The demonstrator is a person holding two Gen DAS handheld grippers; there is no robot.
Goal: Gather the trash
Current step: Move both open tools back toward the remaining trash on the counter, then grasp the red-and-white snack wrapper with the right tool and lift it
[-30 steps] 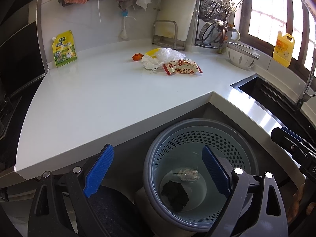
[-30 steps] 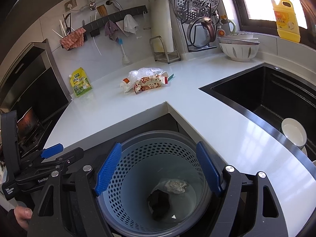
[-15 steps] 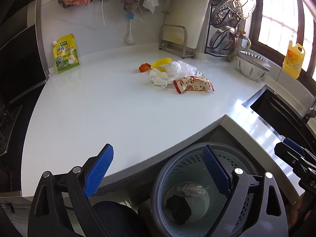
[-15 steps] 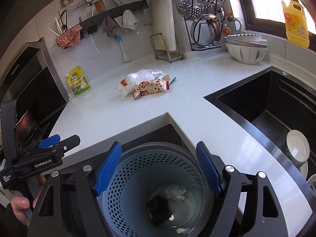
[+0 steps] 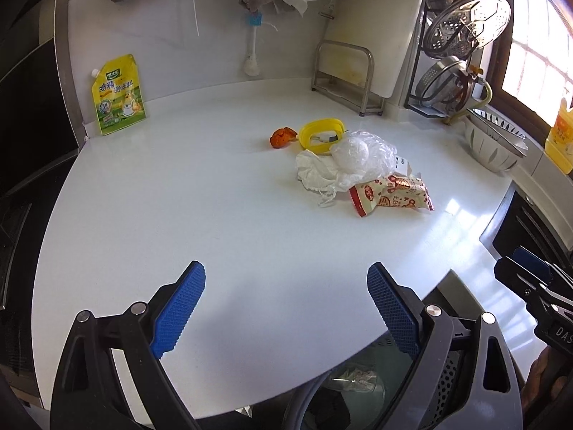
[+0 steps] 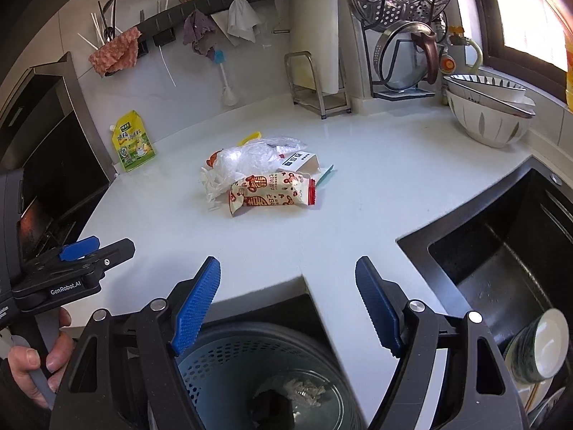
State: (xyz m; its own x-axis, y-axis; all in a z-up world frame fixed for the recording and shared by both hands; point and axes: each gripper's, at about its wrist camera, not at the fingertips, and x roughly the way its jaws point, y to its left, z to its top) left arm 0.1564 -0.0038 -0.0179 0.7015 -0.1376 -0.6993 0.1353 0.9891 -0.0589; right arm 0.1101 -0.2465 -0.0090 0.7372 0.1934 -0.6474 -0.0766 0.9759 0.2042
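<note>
We held left tongs (image 5: pixel 285 286) spread, empty | right tongs (image 6: pixel 287 281) spread, empty | trash pile (image 5: pixel 352 159) with snack wrapper (image 6: pixel 272 193) lay mid-bench (image 5: pixel 215 215) | bin (image 6: pixel 229 362) below bench edge, scraps inside.

Both wrist views look down from near the counter's front edge toward the snack wrapper (image 5: pixel 390 195) (image 6: pixel 272 191) in mid-distance, the left from its left, the right from its right, sharing it.
</note>
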